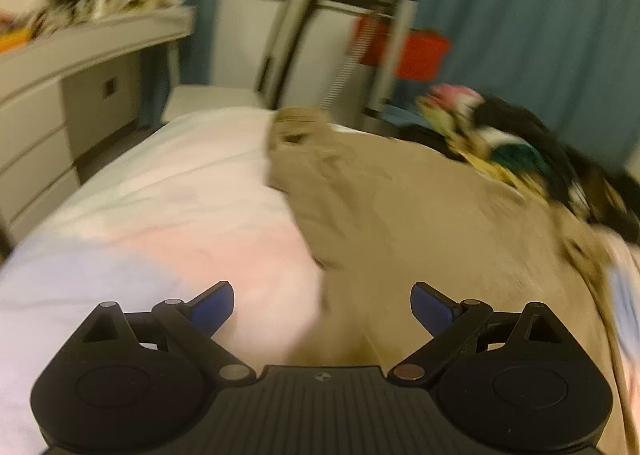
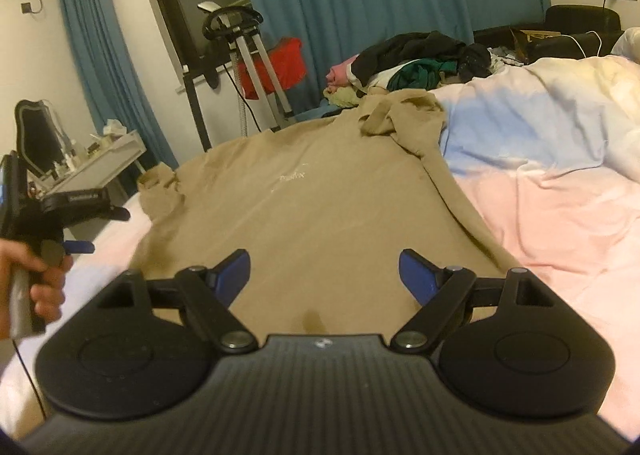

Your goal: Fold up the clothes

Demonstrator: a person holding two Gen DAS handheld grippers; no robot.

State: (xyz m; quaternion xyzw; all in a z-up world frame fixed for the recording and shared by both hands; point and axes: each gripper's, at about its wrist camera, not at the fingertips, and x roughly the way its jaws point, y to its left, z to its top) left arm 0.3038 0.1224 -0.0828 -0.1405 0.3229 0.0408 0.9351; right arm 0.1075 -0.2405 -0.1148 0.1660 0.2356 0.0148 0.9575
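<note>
A tan T-shirt [image 2: 304, 191] lies spread flat on the pink and blue bed cover [image 2: 560, 195], sleeves crumpled; the left gripper [image 1: 322, 309] and right gripper [image 2: 324, 275] both gape wide, holding nothing

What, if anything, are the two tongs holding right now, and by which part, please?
Nothing is held. The left tongs and the right tongs are both open, above the tan shirt spread on the bed.

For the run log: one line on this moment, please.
stage: pre-fold | tan shirt: spread flat on bed | left gripper: open, empty | right gripper: open, empty
</note>
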